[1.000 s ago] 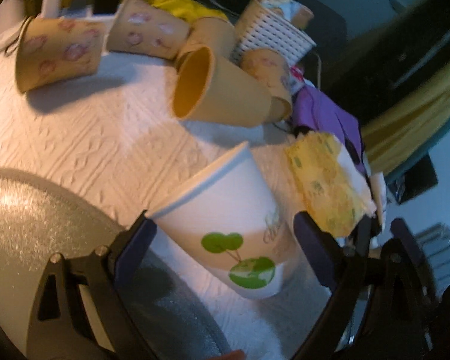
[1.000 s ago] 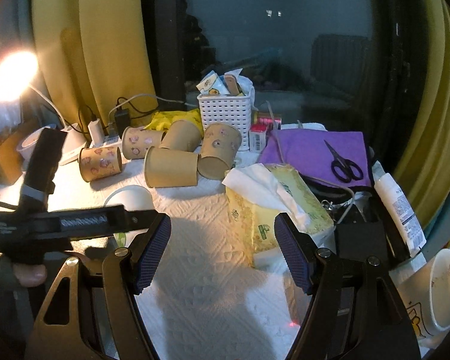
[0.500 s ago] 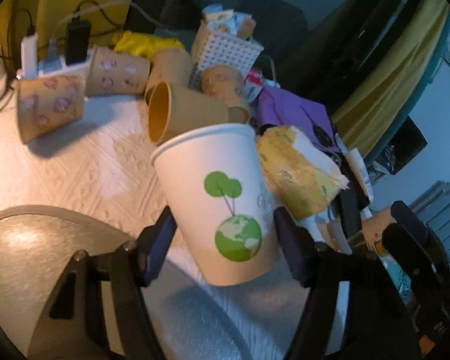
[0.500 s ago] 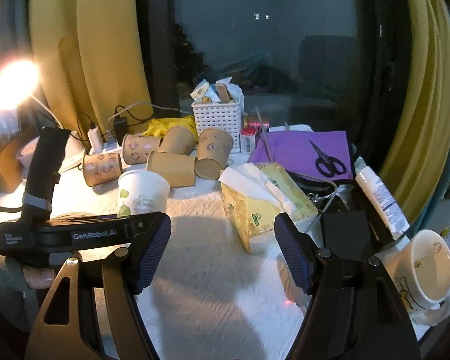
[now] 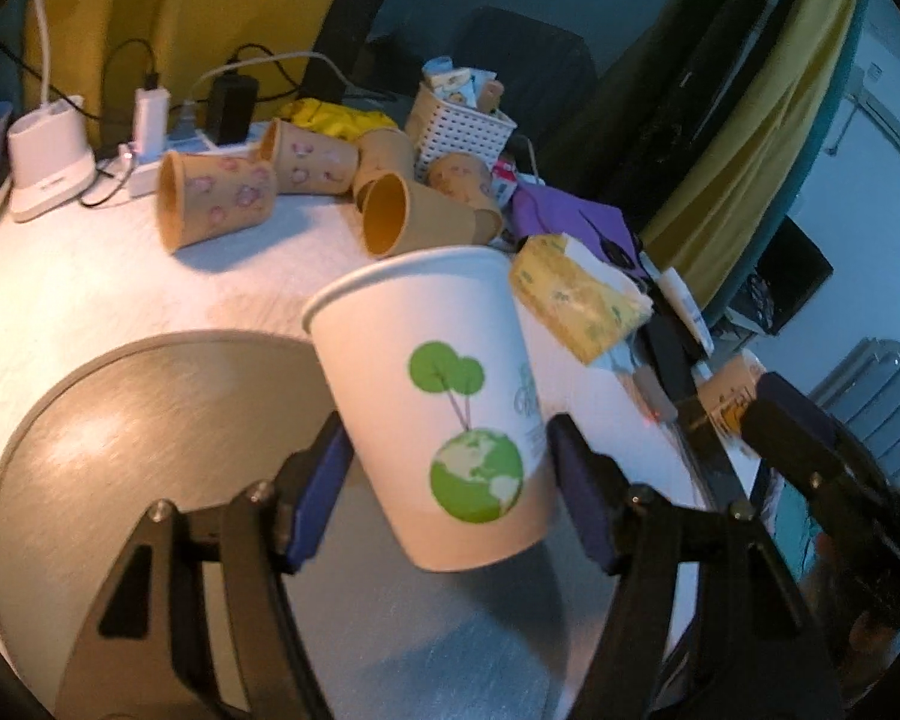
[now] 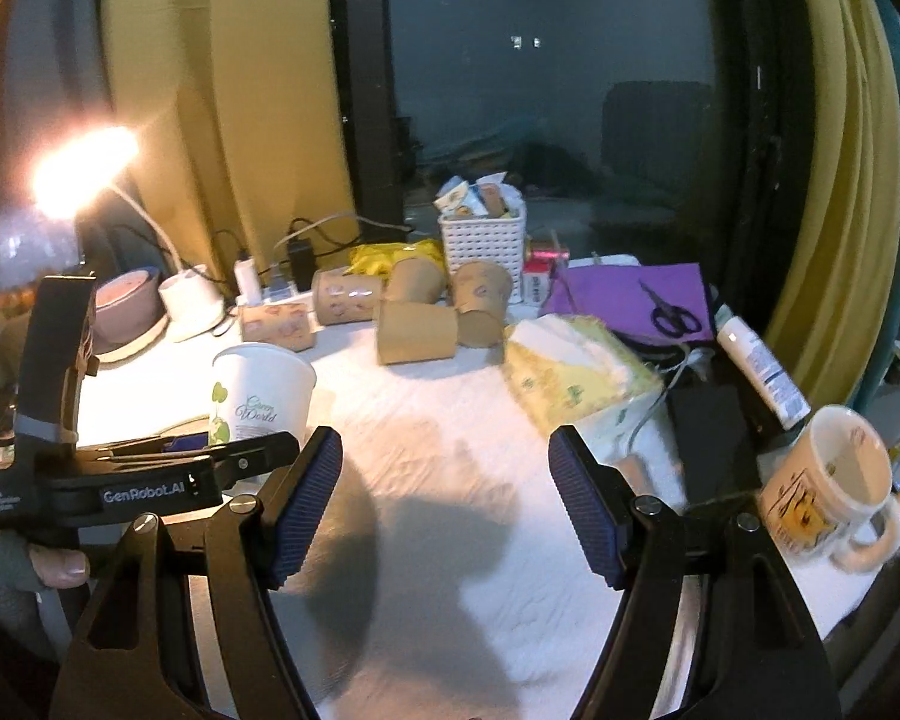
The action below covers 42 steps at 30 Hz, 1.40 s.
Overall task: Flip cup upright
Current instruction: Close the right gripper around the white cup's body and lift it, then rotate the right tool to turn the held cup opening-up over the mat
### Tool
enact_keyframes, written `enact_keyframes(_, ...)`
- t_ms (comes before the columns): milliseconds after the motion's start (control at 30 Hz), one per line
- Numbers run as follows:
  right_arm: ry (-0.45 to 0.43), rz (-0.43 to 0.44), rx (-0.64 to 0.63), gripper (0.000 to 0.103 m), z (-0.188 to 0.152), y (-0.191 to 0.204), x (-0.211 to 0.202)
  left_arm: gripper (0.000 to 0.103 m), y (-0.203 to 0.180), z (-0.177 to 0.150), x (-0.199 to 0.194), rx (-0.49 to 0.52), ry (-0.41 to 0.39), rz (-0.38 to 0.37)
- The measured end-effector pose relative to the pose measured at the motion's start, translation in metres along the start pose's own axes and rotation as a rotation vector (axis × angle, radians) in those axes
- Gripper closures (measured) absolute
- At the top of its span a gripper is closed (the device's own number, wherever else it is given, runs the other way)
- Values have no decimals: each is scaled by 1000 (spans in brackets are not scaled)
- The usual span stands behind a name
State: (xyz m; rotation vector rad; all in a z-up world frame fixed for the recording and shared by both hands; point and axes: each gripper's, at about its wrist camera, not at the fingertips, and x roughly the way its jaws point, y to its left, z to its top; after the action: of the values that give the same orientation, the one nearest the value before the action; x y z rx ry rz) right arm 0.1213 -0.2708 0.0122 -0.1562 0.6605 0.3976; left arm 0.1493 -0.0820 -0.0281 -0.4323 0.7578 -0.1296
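Note:
A white paper cup (image 5: 444, 408) with a green tree and globe print stands nearly upright, mouth up, tilted slightly. My left gripper (image 5: 450, 480) is shut on its lower half and holds it over a round grey tray (image 5: 120, 420). The cup also shows in the right wrist view (image 6: 258, 393), with the left gripper (image 6: 150, 474) around it. My right gripper (image 6: 444, 498) is open and empty above the white tablecloth (image 6: 450, 432).
Several brown paper cups (image 5: 216, 201) lie on their sides at the back, by a white basket (image 5: 459, 129) and chargers. A yellow tissue pack (image 6: 576, 378), purple cloth with scissors (image 6: 669, 315), a mug (image 6: 828, 480) and a lamp (image 6: 84, 165) stand around.
The left gripper has lifted the white cup, turned it from tilted to nearly upright and moved it back over the grey tray. The right gripper stays open; its view shifted slightly.

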Motion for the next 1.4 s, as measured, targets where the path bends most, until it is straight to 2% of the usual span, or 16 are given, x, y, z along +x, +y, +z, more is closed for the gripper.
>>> enact_keyframes(300,37,66,33,29,-23,46,-17,36,15,-48,-57,90,-51,-31)
enact_keyframes(533,77,145,49,29,-42,82,-28,36,21,-89,-92,210,-93,32)
enact_keyframes(733,114,248,59,29,-59,113,-36,36,26,-120,-117,279,-129,62)
enact_keyframes(867,151,325,76,29,-68,132,-38,36,31,-136,-130,294,-138,55)
enact_keyframes(933,179,392,94,29,-73,141,-38,36,31,-143,-136,309,-145,50)
enact_keyframes(1267,310,505,99,29,-86,181,-34,36,45,-179,-152,368,-132,51)
enact_keyframes(1400,362,528,79,29,-91,197,-26,36,49,-182,-156,375,-156,53)
